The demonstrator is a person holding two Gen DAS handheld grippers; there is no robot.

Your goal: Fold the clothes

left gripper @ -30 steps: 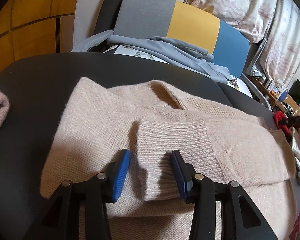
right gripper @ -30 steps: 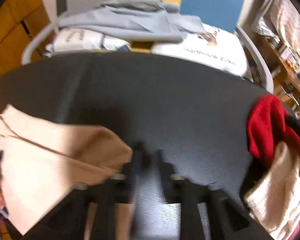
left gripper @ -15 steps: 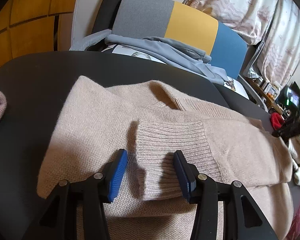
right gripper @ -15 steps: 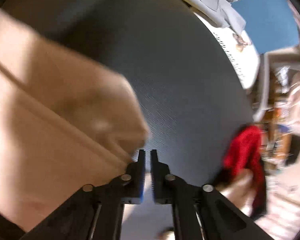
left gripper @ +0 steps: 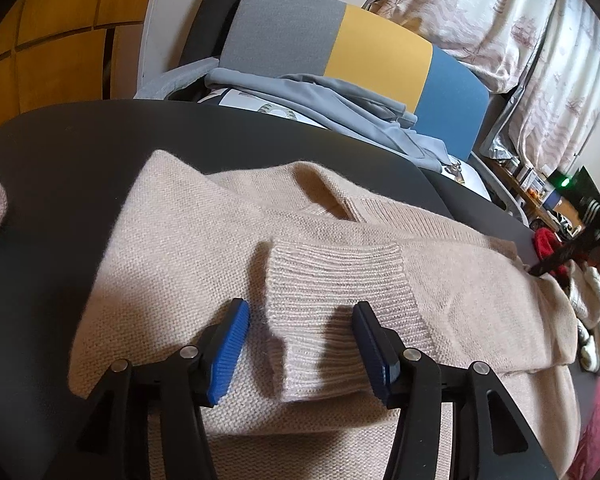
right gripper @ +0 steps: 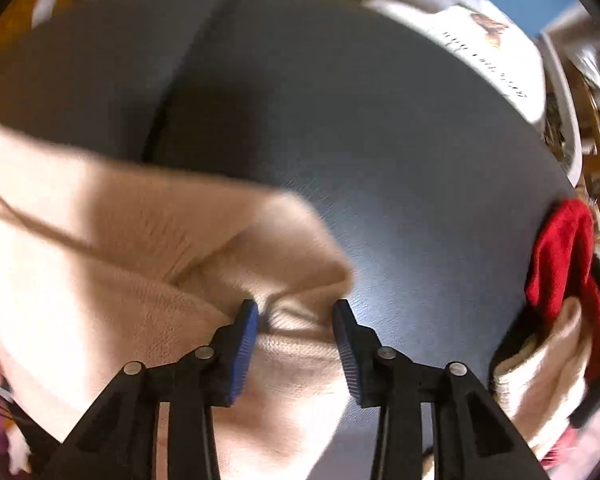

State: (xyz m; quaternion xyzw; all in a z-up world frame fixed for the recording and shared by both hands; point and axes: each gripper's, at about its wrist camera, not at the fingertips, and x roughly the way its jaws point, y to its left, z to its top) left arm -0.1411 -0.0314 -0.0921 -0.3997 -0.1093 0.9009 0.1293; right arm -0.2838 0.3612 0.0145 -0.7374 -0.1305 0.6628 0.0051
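Beige sweater [left gripper: 204, 264] lies on the dark counter [left gripper: 72, 152]. Left gripper [left gripper: 300, 344] opening, straddling the ribbed cuff [left gripper: 340, 292] (pads clear). Right gripper [right gripper: 294, 344] opening over a sweater fold.

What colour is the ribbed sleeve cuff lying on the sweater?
Pale beige, matching the sweater; the ribbed cuff shows best in the left wrist view.

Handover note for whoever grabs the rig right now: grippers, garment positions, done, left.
Left gripper: jaws opening, ribbed cuff of the beige knit sweater between them, not pinched.
Right gripper: jaws opening over the sweater's far edge, nothing gripped.
Sweater lies on the black table, one sleeve folded across the body.
Left: finish folding it, then the red and cream clothes at the table's right end.
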